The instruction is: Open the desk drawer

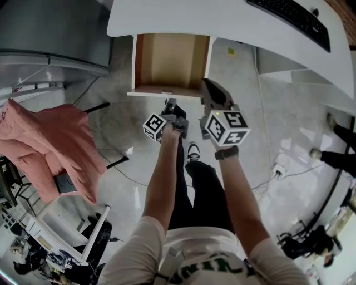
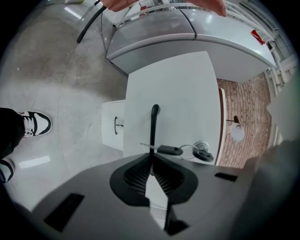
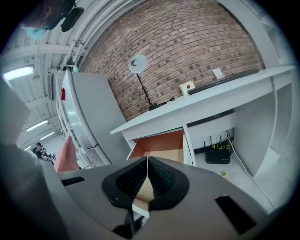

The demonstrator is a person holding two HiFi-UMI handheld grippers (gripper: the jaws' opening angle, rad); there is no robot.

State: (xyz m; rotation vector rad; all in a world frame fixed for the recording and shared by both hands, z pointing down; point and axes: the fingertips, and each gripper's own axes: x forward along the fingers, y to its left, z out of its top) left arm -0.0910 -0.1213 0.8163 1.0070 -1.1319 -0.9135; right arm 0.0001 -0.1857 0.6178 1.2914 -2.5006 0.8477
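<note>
The desk drawer (image 1: 169, 64) stands pulled out from under the white desk (image 1: 222, 19), its wooden inside bare. In the left gripper view, turned on its side, the white drawer front (image 2: 187, 93) carries a thin black handle (image 2: 153, 124) with a key (image 2: 169, 150) hanging across it from the lock (image 2: 204, 153). My left gripper (image 2: 151, 161) (image 1: 168, 103) is shut on that handle near one end. My right gripper (image 3: 146, 160) (image 1: 206, 84) hovers shut and empty over the drawer's front right corner, looking into the drawer (image 3: 161, 147).
A pink jacket (image 1: 55, 139) hangs over a chair on the left. A keyboard (image 1: 289, 14) lies on the desk, and a lamp (image 3: 137, 63) stands at the brick wall. A router (image 3: 218, 154) and cables sit under the desk. A second handle (image 2: 116, 125) shows below.
</note>
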